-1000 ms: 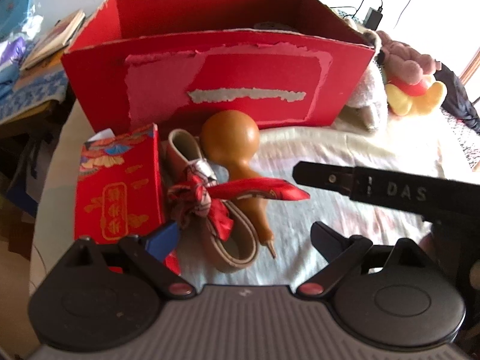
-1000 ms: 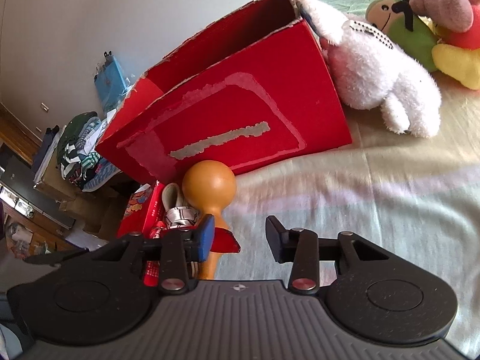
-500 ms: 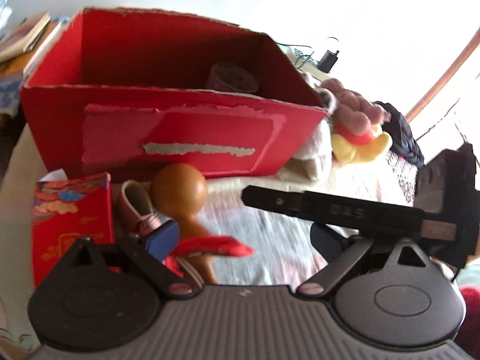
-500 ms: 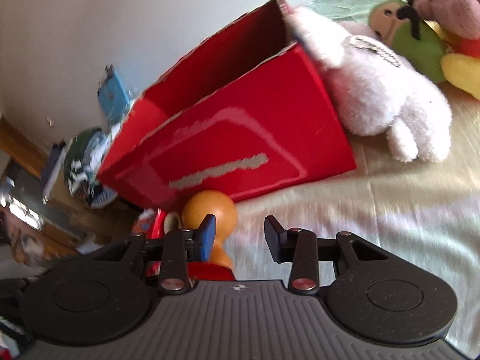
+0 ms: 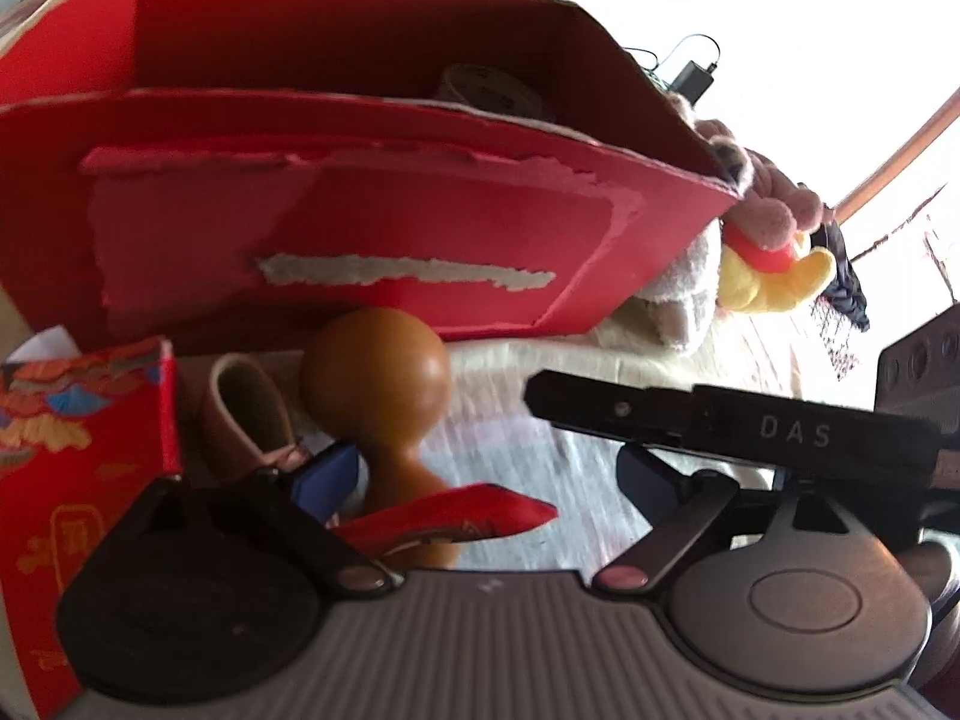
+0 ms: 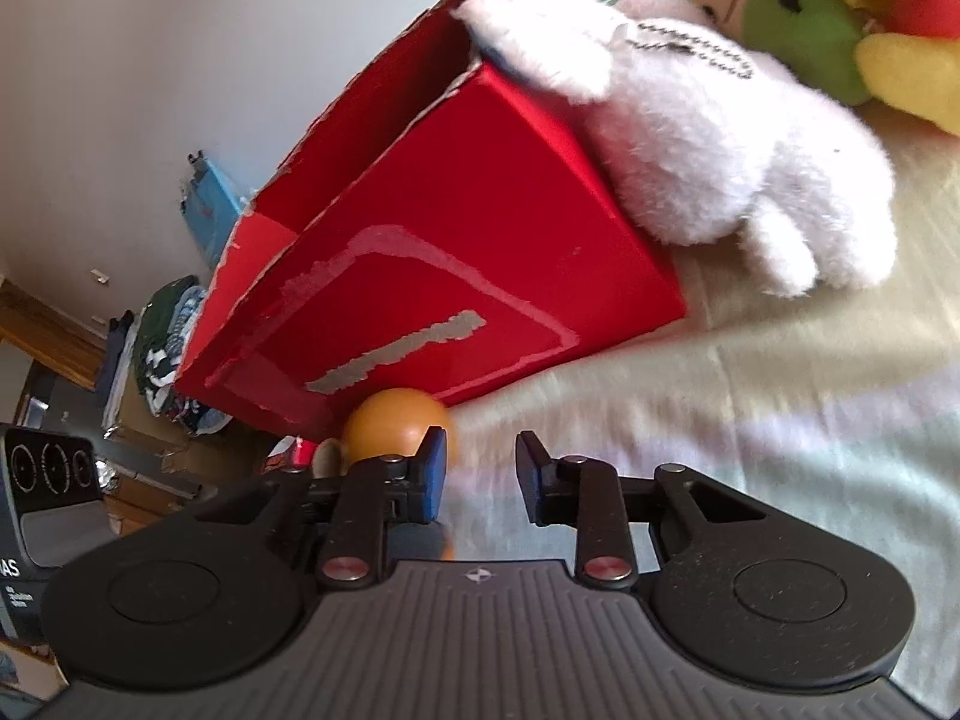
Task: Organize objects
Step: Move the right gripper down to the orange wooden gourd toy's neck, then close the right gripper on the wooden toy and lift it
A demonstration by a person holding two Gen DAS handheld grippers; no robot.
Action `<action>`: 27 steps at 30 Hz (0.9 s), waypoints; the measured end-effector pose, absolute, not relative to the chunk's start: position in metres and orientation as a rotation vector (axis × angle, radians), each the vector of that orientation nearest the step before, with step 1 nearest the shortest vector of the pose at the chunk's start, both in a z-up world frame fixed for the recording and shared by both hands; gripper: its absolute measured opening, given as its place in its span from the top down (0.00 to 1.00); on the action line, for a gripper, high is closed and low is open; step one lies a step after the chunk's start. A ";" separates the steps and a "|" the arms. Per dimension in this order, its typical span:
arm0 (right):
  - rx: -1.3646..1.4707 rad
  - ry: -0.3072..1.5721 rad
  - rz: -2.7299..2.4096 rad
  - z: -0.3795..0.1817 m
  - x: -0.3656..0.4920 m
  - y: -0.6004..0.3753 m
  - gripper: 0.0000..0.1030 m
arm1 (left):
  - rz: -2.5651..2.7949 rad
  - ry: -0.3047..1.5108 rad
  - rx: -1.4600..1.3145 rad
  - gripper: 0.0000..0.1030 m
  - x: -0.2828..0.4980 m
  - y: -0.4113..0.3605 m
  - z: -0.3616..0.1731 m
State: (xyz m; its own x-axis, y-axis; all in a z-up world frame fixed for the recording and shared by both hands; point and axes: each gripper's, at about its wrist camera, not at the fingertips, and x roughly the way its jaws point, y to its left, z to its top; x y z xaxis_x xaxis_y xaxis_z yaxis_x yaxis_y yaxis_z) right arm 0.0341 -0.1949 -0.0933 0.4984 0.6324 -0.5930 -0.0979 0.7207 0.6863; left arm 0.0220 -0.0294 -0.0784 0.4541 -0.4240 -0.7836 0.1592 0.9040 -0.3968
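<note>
Bed with pale sheet [image 6: 750, 396]. Ahead of the right claw [image 6: 477, 474]: red box [image 6: 480, 228]; orange gourd [image 5: 384, 384] touching its front, just ahead-left. Small red packet [image 5: 78, 456] and tan shoe [image 5: 246, 408] further left. White plush [image 6: 732, 138] leans on box's right end; other plush toys [image 6: 840, 6] beyond.

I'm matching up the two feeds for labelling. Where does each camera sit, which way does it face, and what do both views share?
Left wrist: on the left gripper, low, facing the red box front-on; its open fingers and the right gripper's arm show.
Right wrist: on the right gripper, facing the box's corner and white plush; its own open fingers show.
Shared: red box, orange gourd, white plush.
</note>
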 end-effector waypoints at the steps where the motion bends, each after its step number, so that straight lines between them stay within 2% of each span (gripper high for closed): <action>1: 0.634 0.962 0.496 -0.094 0.036 -0.194 0.72 | -0.371 1.038 -0.271 0.11 0.022 -0.032 -0.079; 11: 0.627 1.055 0.602 -0.100 0.044 -0.187 0.68 | -0.452 1.062 -0.157 0.10 0.024 -0.063 -0.092; 21: 0.582 1.088 0.647 -0.107 0.052 -0.174 0.67 | -0.489 1.055 -0.122 0.10 0.024 -0.062 -0.092; 27: 0.702 1.136 0.669 -0.121 0.060 -0.178 0.64 | -0.496 1.074 -0.157 0.09 0.030 -0.056 -0.091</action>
